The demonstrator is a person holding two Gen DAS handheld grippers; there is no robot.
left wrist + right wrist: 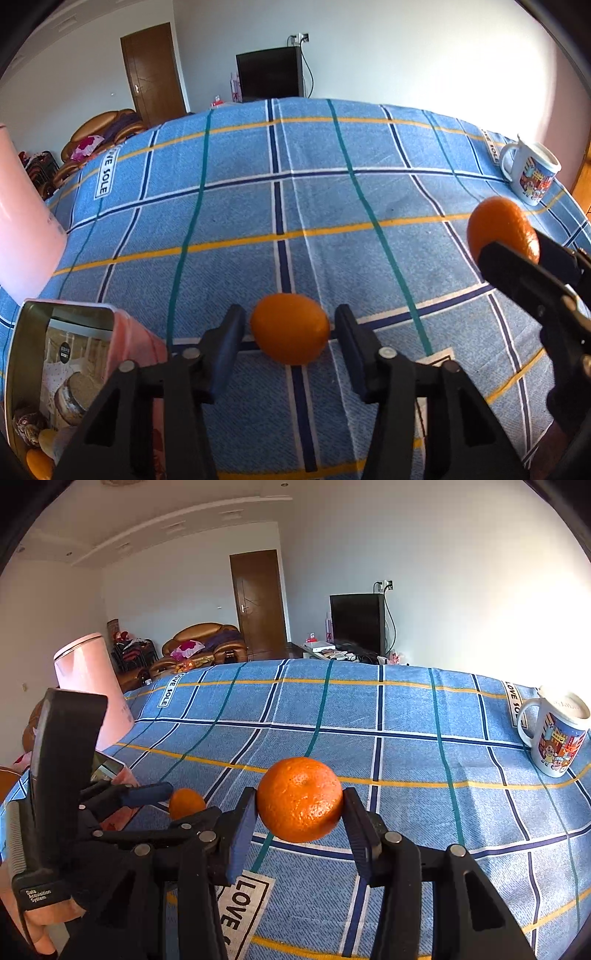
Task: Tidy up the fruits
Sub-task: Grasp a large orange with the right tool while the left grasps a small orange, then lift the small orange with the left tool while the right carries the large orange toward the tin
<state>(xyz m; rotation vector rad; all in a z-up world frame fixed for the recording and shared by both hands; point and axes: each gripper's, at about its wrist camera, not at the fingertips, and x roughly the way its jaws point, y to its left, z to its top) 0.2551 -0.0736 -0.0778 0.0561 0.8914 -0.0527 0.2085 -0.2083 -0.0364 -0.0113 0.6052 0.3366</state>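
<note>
Blue plaid cloth [229,229] is carrying a tin [22,369] at lower left, holding an orange fruit [37,463], and a mug [557,738] at far right. Left gripper [290,328] is straddling one orange [290,328] wide, gaps showing both sides. Right gripper [300,805] is gripping another orange [300,799], lifted above the cloth.

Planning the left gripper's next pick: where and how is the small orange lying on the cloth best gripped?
Grip the small orange across its wide middle, coming in level from the near side. It lies loose on the cloth, already between the open left gripper fingers.
</note>
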